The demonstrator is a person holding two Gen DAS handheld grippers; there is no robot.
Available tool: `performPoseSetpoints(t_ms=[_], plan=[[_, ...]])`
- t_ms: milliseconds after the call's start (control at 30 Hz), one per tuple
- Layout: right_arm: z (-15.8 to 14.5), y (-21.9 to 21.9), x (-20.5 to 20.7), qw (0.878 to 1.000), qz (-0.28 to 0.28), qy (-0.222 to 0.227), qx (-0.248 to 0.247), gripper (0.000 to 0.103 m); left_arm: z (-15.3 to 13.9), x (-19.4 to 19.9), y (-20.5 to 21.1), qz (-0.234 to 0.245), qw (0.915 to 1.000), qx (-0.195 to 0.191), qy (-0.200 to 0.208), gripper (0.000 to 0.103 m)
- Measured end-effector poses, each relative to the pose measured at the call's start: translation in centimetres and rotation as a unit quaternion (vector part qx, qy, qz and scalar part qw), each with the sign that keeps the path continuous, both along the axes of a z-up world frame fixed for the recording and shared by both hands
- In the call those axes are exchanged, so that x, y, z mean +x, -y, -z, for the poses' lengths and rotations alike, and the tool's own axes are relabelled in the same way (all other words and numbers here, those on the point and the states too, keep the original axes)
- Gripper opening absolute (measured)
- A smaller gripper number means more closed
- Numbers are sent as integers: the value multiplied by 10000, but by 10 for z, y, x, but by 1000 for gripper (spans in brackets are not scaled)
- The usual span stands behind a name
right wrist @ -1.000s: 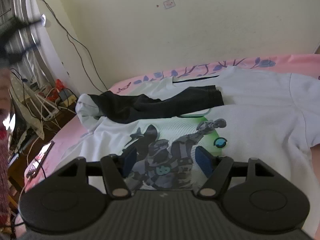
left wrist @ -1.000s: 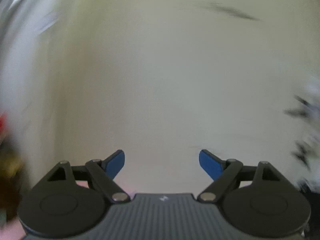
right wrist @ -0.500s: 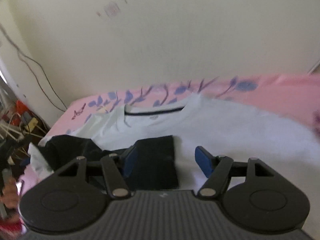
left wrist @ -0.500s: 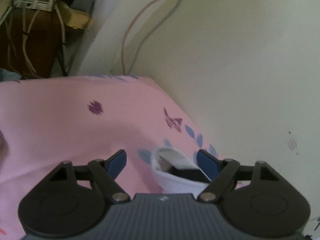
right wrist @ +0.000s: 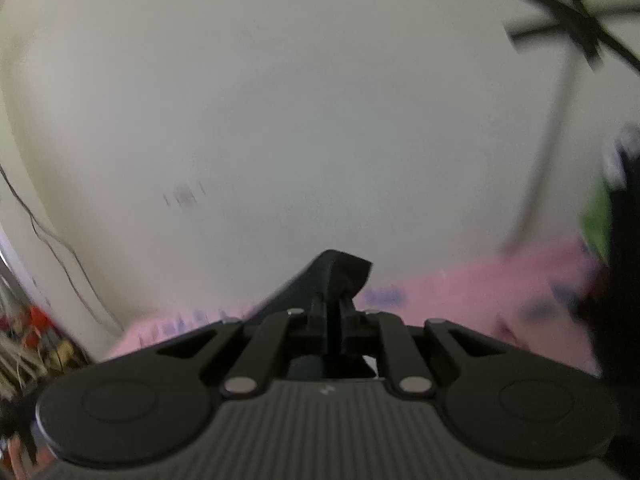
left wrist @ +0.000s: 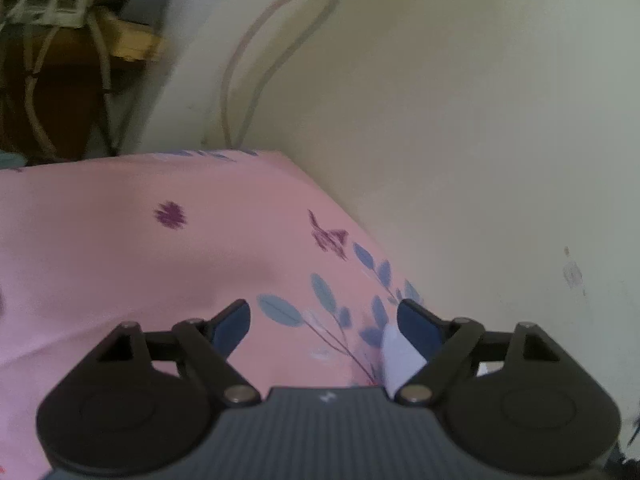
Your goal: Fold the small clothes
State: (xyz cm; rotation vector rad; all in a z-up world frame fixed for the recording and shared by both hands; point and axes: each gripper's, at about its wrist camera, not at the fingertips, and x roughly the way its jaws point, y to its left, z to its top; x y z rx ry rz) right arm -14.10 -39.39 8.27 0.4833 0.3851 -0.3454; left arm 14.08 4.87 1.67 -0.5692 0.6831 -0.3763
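Observation:
My right gripper is shut on a black garment, which sticks up between the closed fingers and trails down to the left, lifted in front of the wall. My left gripper is open and empty, low over the pink flowered bedsheet. A corner of white cloth lies just inside its right finger. The white T-shirt is otherwise out of view.
A cream wall runs close behind the bed, with cables hanging down it. A cluttered wooden shelf with wires stands beyond the bed's far corner. In the right wrist view a dark blurred shape fills the right edge.
My right gripper has closed on the black garment and lifted it, so the view swung up to the wall. My left gripper slid forward; the white cloth now sits by its right finger.

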Motion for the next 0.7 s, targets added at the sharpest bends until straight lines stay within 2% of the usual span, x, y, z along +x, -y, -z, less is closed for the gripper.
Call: performPoseSetpoints(t_ms=[67,167,233,300,333,367,400,467,500,600,633,700], plan=[[23,-5,-10,9995,12,-328,-36,4,-2,-2,16,230,9993,287,69,84],[50,-11,-22,9988,-32,-463,138,4,-5,-1,46,685,9952,702,-13,86],[61,-11,-21,9983,-76,-505,291,4,-6,3,69,998,9895,1038,-116,86],[65,-10,-19,9981,-95,-539,276,4,-6,7,98,1434,9790,1441,-164,84],[65,-9,-18,9983,-100,-518,267,4,-3,10,114,1658,9720,1652,-210,68],[62,-8,-17,9985,-101,-478,266,4,2,11,130,1867,9639,1880,-255,30],[59,-7,-18,9987,-91,-432,244,4,8,13,145,2078,9552,2086,-298,14],[48,-9,-16,9996,5,-283,88,4,7,9,157,2003,9492,2425,109,10],[41,-8,-20,9999,56,-126,23,4,4,10,156,1945,9512,2383,240,10],[27,0,-28,9990,1,406,193,3,-2,23,129,1569,9702,1799,404,8],[28,0,-25,9993,0,317,173,4,-1,27,123,1432,9734,1739,407,6],[41,-6,-8,9996,-7,-251,-86,5,7,32,118,1085,9721,2014,515,5]])
